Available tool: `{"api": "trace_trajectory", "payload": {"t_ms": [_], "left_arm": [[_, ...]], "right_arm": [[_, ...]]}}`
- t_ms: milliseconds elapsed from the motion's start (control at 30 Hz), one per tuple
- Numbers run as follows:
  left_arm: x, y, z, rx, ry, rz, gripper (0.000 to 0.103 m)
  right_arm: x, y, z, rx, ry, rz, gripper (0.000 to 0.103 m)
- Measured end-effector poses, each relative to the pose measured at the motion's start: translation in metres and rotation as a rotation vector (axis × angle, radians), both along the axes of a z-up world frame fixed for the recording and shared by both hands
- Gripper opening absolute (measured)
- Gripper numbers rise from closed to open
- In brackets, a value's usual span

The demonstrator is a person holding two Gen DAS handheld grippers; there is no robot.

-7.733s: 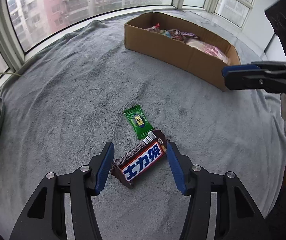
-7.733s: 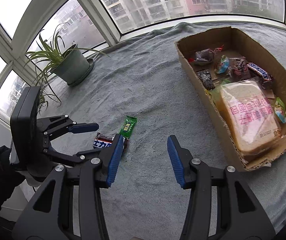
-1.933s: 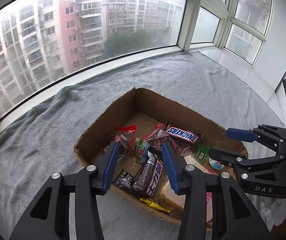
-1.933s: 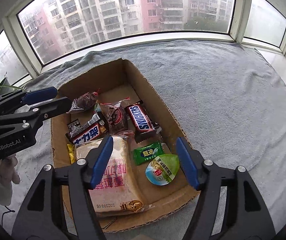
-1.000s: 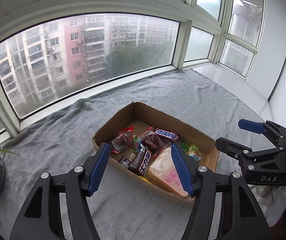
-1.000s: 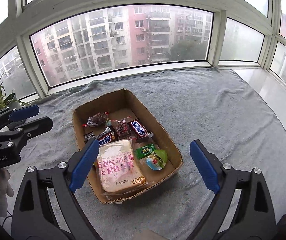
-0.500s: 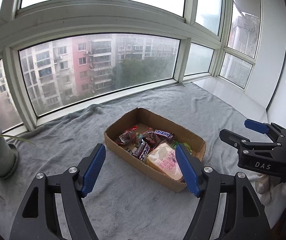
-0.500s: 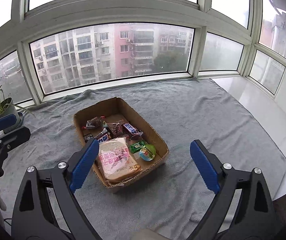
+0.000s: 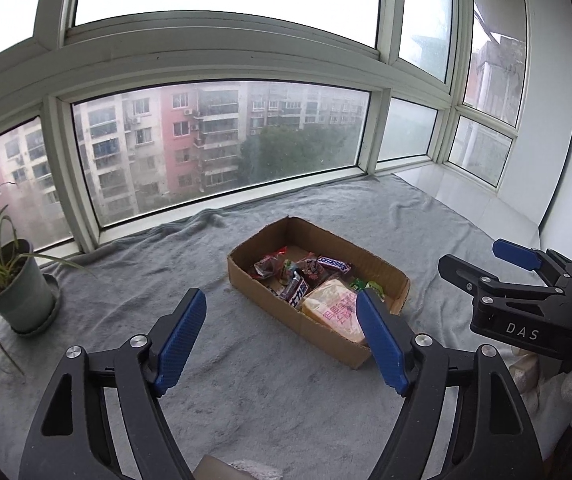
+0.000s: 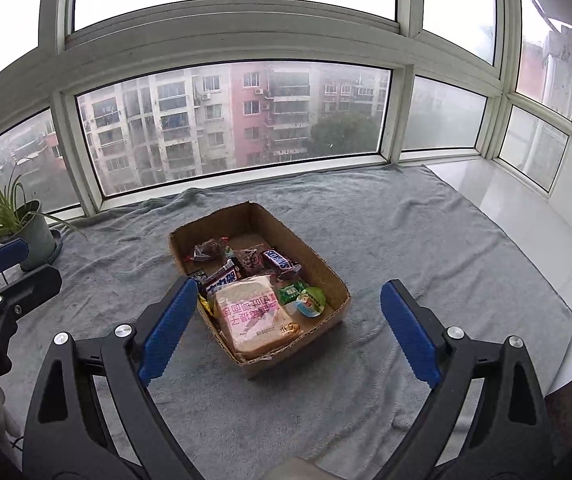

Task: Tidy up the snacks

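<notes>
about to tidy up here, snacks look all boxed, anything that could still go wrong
The bread pack bulges above the low front wall of the cardboard box, so it may slip out if the box is lifted or tipped. The box sits on a wrinkled grey blanket that could drag it. The left gripper, jaws just widened, is empty.

One cardboard box (image 10: 327,270) sits on one grey blanket (image 10: 405,240). In the box: one large bread pack (image 10: 256,314) at the near end, two Snickers bars (image 10: 280,260), one green sachet (image 10: 290,292), one round jelly cup (image 10: 311,301), and several dark wrapped sweets at the far end, too small to count. One potted plant (image 10: 32,232) stands far left.
</notes>
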State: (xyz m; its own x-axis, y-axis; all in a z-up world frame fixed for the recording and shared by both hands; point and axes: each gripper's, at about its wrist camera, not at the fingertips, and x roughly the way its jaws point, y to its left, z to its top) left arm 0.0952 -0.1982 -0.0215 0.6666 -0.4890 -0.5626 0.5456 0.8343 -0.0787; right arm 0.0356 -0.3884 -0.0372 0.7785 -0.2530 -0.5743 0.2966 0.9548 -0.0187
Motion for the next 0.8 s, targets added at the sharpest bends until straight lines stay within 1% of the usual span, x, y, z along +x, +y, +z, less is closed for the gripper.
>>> {"api": "trace_trajectory", "payload": {"t_ms": [133, 800], "left_arm": [[-0.0022, 0.0034, 0.0031, -0.002, -0.01, 0.007, 0.078], [-0.0036, 0.0057, 0.0017, -0.001, -0.003, 0.012, 0.078]], "right_arm": [[-0.0003, 0.005, 0.0013, -0.013, -0.002, 0.007, 0.095], [0.0004, 0.0083, 0.0001, -0.017, 0.002, 0.011, 0.095]]}}
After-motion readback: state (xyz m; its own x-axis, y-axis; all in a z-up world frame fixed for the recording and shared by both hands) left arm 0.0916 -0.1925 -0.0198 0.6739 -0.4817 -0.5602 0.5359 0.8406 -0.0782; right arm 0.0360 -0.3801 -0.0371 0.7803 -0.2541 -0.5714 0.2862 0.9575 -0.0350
